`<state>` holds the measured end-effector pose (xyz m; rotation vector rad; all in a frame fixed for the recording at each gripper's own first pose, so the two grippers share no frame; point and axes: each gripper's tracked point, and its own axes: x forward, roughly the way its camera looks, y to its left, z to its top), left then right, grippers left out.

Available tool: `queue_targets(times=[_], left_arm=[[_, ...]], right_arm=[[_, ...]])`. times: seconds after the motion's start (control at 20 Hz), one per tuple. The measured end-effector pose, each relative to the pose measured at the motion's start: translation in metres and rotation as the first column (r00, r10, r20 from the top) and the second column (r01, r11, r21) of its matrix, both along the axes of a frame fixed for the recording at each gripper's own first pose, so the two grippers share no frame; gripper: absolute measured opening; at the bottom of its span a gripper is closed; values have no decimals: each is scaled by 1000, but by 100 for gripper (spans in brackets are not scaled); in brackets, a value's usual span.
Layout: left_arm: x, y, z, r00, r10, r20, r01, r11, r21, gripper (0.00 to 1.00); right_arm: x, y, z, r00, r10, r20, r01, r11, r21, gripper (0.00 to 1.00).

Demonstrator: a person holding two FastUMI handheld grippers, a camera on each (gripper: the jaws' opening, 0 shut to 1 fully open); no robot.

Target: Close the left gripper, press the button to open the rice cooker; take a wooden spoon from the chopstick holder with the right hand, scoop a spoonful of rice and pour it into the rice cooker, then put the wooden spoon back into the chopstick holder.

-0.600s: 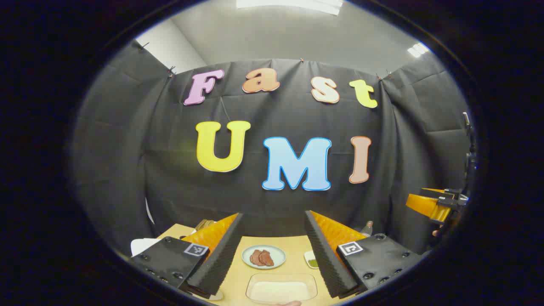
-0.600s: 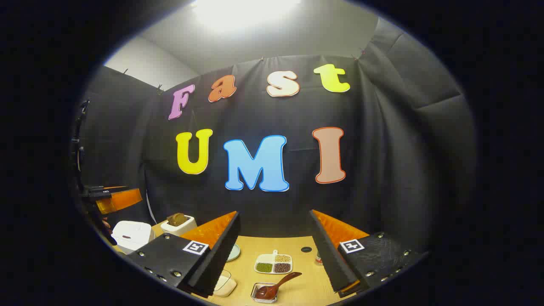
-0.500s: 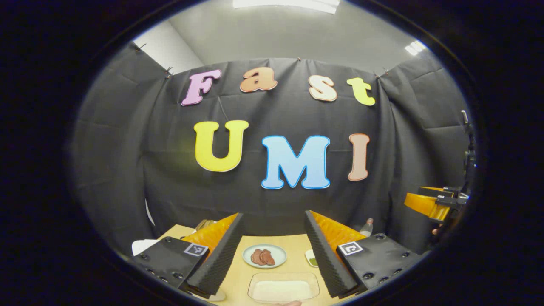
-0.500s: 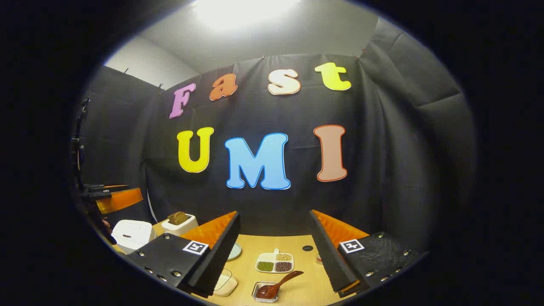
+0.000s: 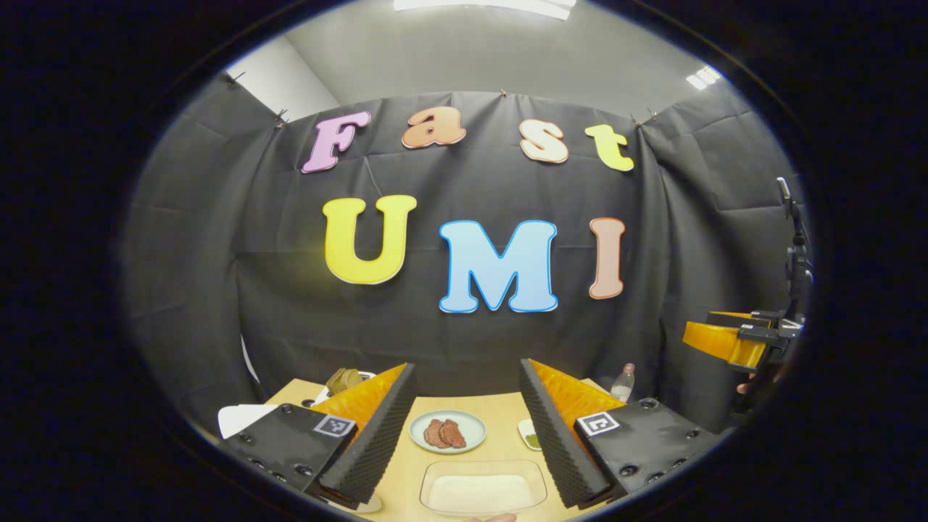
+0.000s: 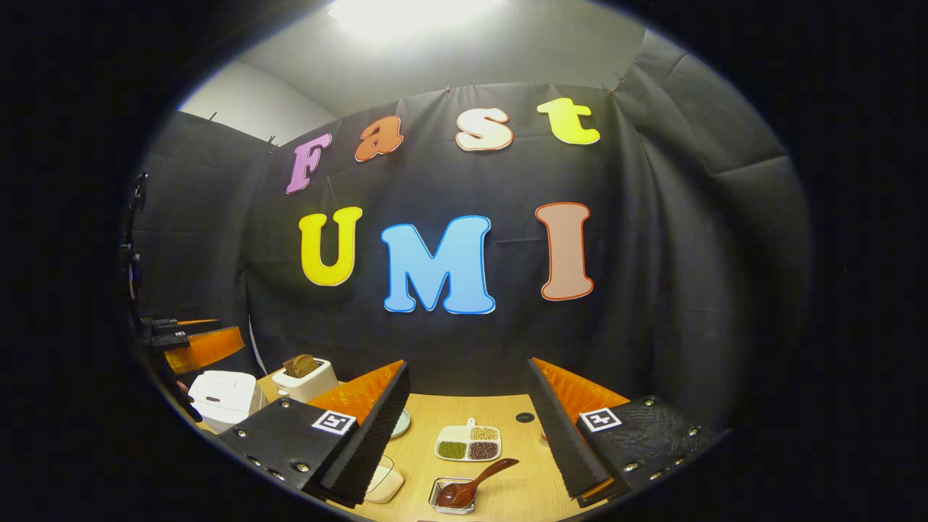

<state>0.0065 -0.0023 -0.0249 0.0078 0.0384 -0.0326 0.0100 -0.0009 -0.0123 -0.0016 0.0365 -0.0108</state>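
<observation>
Left tool (image 5: 467,406) wide open, holding nothing, raised above the wooden surface (image 5: 500,409) – beyond its fingers a plate of meat slices (image 5: 447,431), nearer a clear tray of white rice (image 5: 483,494). Right tool (image 6: 467,406) also spread wide and empty. Between its fingers: a divided dish of beans (image 6: 467,444), nearer a small square dish with a brown spoon (image 6: 473,483) resting in it. White rice cooker (image 6: 223,395), lid down, sits far left on the surface, toaster (image 6: 308,375) with bread just beside it. Chopstick holder – cannot tell where.
</observation>
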Motion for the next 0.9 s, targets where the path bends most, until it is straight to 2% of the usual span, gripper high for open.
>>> queue_targets(times=[0.15,0.2,0.5,0.8,0.85,0.9], left_arm=[[1,7,-3,1000,7,-3,-7,1000,8,97],[0,9,-2,1000,11,-2,-11,1000,10,94],[-4,25,-6,1000,27,4,-27,1000,7,93],[-10,42,-32,999,49,1,-49,995,88,92],[-10,44,-40,999,50,1,-50,994,94,89],[-13,48,-44,999,51,8,-52,994,93,94]], right_arm=[[1,7,1,1000,9,-1,-9,1000,-6,96],[1,10,1,1000,15,-1,-15,1000,-9,97],[-2,20,-15,998,53,-13,-54,998,-22,97],[1,23,-35,996,78,-40,-79,997,0,97],[2,23,-41,996,82,-46,-82,997,3,97],[3,22,-46,995,82,-52,-82,997,1,97]])
